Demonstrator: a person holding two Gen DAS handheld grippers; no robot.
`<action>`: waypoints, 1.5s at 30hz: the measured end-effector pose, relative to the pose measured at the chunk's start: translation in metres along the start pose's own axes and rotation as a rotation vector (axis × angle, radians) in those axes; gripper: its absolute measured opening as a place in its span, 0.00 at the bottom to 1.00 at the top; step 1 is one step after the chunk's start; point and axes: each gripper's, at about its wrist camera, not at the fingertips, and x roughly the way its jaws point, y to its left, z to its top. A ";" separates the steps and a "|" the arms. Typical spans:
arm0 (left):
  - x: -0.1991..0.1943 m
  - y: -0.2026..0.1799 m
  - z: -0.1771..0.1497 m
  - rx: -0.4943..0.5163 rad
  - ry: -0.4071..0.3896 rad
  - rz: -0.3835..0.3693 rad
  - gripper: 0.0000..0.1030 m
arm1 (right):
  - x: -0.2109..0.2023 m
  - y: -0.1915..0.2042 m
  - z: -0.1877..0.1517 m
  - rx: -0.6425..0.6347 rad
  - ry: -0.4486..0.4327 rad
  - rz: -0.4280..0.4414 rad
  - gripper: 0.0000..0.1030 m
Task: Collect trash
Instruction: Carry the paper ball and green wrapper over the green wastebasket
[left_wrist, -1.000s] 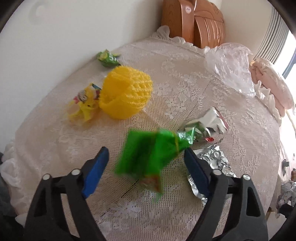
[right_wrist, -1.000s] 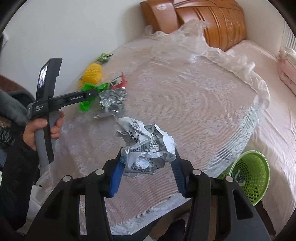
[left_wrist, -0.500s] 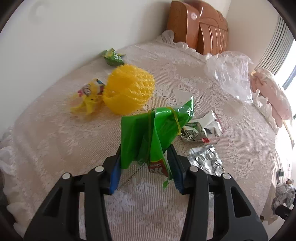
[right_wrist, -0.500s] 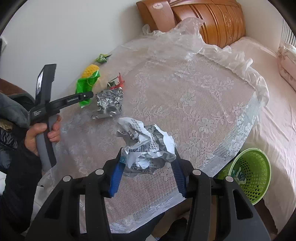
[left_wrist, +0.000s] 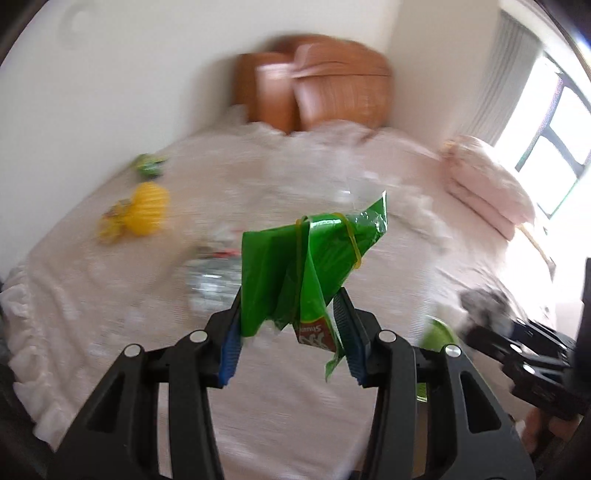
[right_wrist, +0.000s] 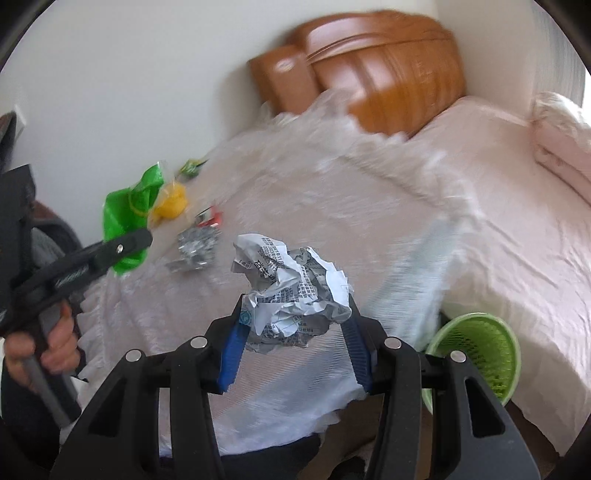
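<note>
Bedroom w/ a lace-covered bed (right_wrist: 369, 206) and wooden headboard (right_wrist: 373, 62) at the back, both views smeared by motion. Left gripper (left_wrist: 290, 328) is clamped narrow on a green wrapper (left_wrist: 310, 258), blue pads pinching its lower folds; the wrapper stands up ahead of the fingers, clear of the bed, w/ a yellow rubber band (left_wrist: 351, 236) looped round its top. It looks v. light, thin and floppy, prob. slick film, so the hold is best low on the bunched part, not a loose flap that could slide out. Right gripper (right_wrist: 291, 332) is closed on a ball of crumpled paper (right_wrist: 291, 291) sitting between and just above the pads; light, springy, crushable, easy to hold across the middle, no care needed re breakage. Farther out ahead-left of the right gripper, on the bed: foil scrap (right_wrist: 195, 243), red-and-silver bit (right_wrist: 210, 218), yellow net (right_wrist: 171, 201), small green wrapper (right_wrist: 192, 167). Below-right of it, on the floor beside the bed, a green basket (right_wrist: 484, 354), likely the drop spot for both pieces.
</note>
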 end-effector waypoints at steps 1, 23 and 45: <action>-0.001 -0.020 -0.003 0.025 0.007 -0.036 0.44 | -0.009 -0.011 -0.003 0.011 -0.012 -0.021 0.48; 0.044 -0.316 -0.046 0.485 0.135 -0.380 0.44 | -0.146 -0.224 -0.097 0.374 -0.158 -0.331 0.48; 0.130 -0.379 -0.051 0.574 0.275 -0.332 0.52 | -0.134 -0.275 -0.095 0.438 -0.114 -0.332 0.49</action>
